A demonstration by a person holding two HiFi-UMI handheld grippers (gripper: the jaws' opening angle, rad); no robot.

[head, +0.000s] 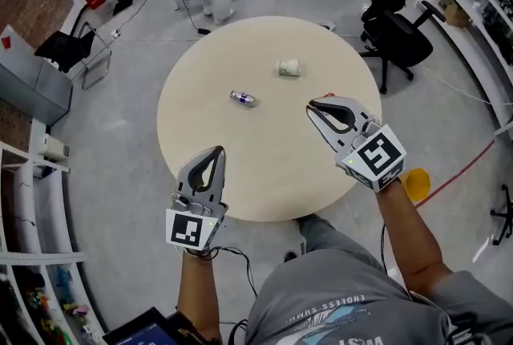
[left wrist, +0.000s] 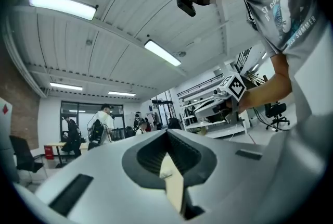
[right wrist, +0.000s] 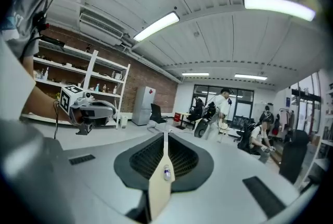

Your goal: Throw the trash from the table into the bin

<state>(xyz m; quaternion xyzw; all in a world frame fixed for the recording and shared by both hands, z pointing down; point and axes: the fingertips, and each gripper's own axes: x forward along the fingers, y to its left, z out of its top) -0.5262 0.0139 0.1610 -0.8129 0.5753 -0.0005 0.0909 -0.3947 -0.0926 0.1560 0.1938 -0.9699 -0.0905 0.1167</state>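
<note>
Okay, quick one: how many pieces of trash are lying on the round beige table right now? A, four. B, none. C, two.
C: the head view shows only a small silver can with a purple label and a crumpled white paper cup on the round beige table, lying apart from each other.

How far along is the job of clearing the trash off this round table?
Done: nothing that shows; the small bottle and the crumpled cup both lie on the table. In hand: nothing; the left hand-held gripper and the right hand-held gripper hover shut and empty over its near side. Left: binning both pieces; the yellow container on the floor may be the bin.
</note>
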